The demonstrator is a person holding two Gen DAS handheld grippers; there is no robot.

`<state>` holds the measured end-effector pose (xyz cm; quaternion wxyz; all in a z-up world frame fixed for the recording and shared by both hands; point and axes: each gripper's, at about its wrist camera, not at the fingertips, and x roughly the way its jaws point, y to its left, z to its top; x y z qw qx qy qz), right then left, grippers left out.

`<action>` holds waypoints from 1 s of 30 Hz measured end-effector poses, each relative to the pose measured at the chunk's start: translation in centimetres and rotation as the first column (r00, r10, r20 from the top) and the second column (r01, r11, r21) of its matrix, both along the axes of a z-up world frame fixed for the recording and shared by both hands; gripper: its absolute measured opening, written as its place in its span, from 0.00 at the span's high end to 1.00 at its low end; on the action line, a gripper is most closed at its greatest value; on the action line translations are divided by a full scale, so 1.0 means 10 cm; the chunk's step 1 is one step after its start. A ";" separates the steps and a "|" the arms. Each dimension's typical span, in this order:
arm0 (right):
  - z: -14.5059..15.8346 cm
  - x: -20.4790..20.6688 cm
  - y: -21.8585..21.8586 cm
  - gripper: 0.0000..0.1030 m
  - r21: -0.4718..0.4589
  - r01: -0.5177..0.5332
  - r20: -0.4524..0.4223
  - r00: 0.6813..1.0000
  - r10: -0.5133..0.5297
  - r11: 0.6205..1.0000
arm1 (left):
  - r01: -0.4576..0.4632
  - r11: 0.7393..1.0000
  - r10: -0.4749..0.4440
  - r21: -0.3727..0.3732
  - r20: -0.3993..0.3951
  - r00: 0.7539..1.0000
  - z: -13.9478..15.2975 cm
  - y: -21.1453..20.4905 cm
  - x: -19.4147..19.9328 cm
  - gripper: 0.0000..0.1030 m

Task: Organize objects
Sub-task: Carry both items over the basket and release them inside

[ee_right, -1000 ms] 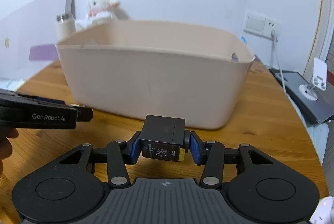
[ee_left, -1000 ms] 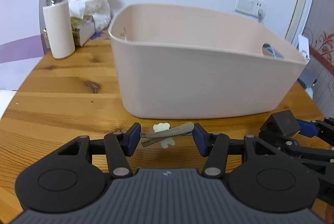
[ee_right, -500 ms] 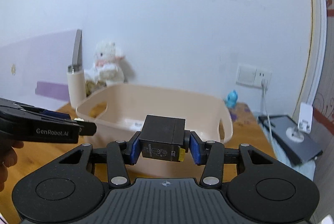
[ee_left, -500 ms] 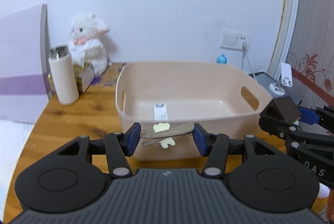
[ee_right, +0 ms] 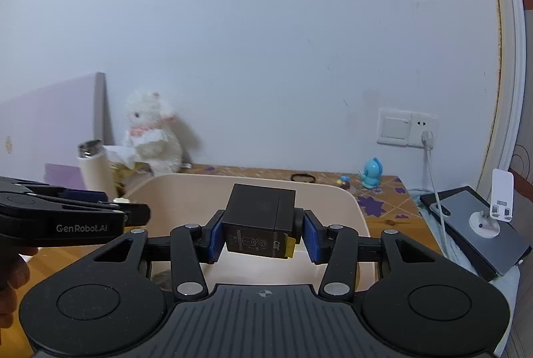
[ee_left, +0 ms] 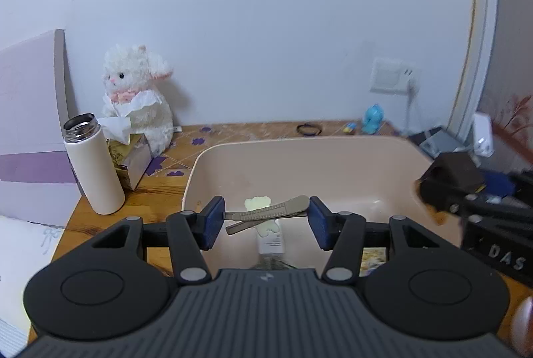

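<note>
My left gripper (ee_left: 265, 219) is shut on a grey hair clip (ee_left: 269, 214) with a pale bear charm, held above the inside of the beige plastic basket (ee_left: 299, 144). My right gripper (ee_right: 258, 233) is shut on a small black box (ee_right: 260, 221) with a yellow corner, held over the basket's near side (ee_right: 233, 181). The right gripper and its box also show at the right of the left wrist view (ee_left: 449, 184). The left gripper shows at the left of the right wrist view (ee_right: 66, 218). A white label and some small items lie on the basket floor (ee_left: 271, 244).
On the wooden table stand a white bottle (ee_left: 93, 164), a tissue box (ee_left: 133, 154) and a white plush lamb (ee_left: 136, 98) at the left. A purple-white box (ee_left: 30, 131) is far left. A blue figurine (ee_right: 371, 173), hair tie (ee_right: 303, 178), tablet and phone stand (ee_right: 489, 218) lie right.
Both grippers have risen from table height beside the basket to above its rim and moved forward over it, each still gripping its object.
</note>
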<state>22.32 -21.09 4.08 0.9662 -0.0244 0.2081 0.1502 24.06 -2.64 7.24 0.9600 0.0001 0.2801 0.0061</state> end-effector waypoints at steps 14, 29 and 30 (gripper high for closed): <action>-0.53 0.53 0.08 0.57 -0.110 0.029 -0.175 0.983 -0.048 0.993 | 0.066 0.991 -0.038 0.116 -0.228 0.973 -0.56 -0.13 0.62 0.45; -0.35 0.27 -0.07 0.28 -0.048 0.061 -0.129 0.989 -0.066 0.997 | 0.061 0.992 -0.042 0.114 -0.155 0.987 -0.31 -0.12 0.36 0.20; -0.32 0.24 -0.08 0.28 -0.039 0.062 -0.127 0.990 -0.066 0.997 | 0.061 0.992 -0.045 0.107 -0.149 0.988 -0.28 -0.11 0.32 0.20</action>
